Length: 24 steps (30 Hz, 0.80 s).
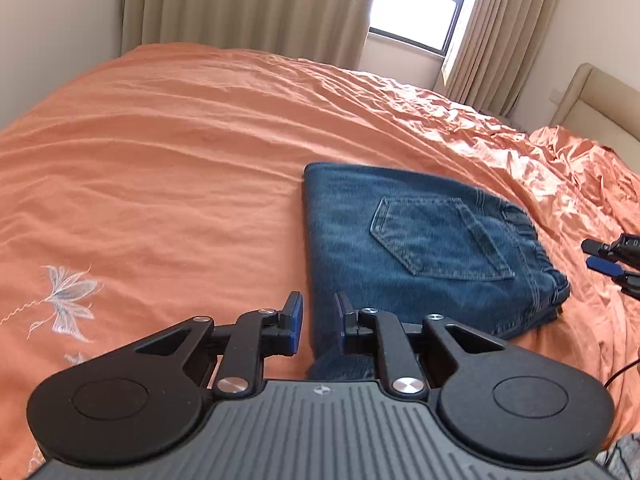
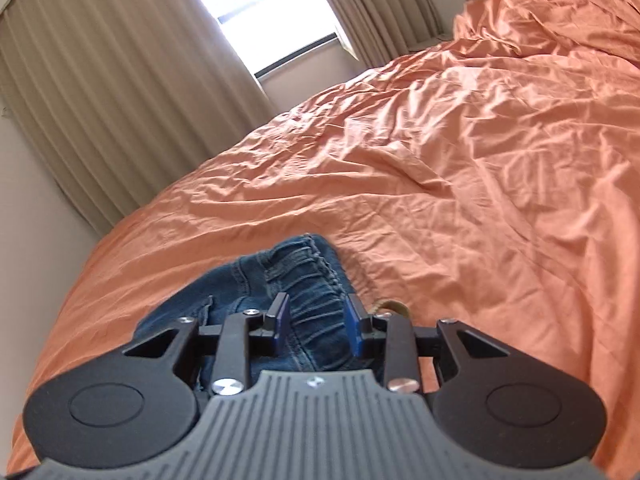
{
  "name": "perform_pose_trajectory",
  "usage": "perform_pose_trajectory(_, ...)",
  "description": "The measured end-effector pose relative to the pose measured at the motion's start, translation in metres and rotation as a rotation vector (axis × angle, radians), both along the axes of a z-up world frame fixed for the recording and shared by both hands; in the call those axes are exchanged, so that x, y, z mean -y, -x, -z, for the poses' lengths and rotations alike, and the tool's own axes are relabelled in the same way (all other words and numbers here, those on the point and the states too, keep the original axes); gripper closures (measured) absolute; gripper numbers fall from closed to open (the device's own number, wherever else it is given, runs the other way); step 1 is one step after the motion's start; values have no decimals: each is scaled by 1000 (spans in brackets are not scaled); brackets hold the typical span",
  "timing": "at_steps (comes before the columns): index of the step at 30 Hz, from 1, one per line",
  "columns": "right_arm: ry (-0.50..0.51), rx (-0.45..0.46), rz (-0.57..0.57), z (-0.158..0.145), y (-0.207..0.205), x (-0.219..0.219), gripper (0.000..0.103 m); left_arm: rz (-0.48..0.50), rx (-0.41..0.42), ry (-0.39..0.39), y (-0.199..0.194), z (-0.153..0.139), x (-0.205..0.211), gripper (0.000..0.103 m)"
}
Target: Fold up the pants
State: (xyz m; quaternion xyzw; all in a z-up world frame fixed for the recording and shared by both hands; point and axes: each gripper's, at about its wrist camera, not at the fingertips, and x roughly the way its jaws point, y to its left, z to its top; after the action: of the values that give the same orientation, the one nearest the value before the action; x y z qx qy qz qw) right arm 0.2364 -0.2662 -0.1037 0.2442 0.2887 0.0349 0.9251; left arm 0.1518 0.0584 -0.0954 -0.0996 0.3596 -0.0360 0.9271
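Note:
A pair of blue jeans (image 1: 420,248) lies folded into a compact rectangle on the orange bed cover (image 1: 160,160), back pocket up and elastic waistband toward the right. My left gripper (image 1: 319,312) hovers over the fold's near left corner, open, its blue pads apart with nothing pressed between them. In the right wrist view the gathered waistband (image 2: 312,280) lies below my right gripper (image 2: 318,314), which is also open and above the cloth. The left wrist view shows the right gripper (image 1: 596,255) again at the far right edge, beside the waistband end.
The rumpled orange cover (image 2: 480,160) piles higher toward the right. A white embroidered flower (image 1: 68,300) marks its near left part. Beige curtains (image 1: 248,4) and a bright window (image 1: 420,4) stand beyond the bed, a padded headboard (image 1: 592,96) at the right.

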Motion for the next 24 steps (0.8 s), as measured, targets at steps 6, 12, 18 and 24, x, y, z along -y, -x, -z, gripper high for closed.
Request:
perform_pose_trajectory(6,-18,-56,-60,12,-41,6,58,4,-24,171,-53,21,-11,52)
perform_pose_trajectory(12,-86,-175,-119,42,-80,29,56,-16,-83,315,-95,57,-27,46)
perform_pose_trajectory(18,-195,-228,-163,74,-105,41,44,-15,-114,467,-117,88,-44,40)
perform_pose_trajectory(24,-357,-261,-227,105,-126,50,43,-6,-120,612,-131,108,-61,40)
